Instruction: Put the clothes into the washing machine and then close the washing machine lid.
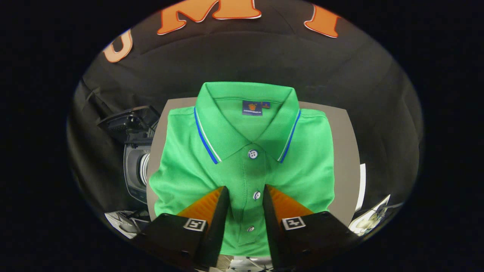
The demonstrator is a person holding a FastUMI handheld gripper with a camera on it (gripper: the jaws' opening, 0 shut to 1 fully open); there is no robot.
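Green knit fabric fills the gap between the gripper's (245, 196) two fingers, which stand partly open on either side of the button placket of a folded polo shirt (245, 166). Whether the fingertips touch the cloth I cannot tell; they do not pinch it. A white button (256, 195) sits between the tips, another one (252, 153) lies beyond them at the base of the collar (247, 113), which has blue and white edging and a small dark label inside. The shirt lies flat on a grey table (346, 151). Beside the table stands a dark washing machine (134, 151) with its lid raised.
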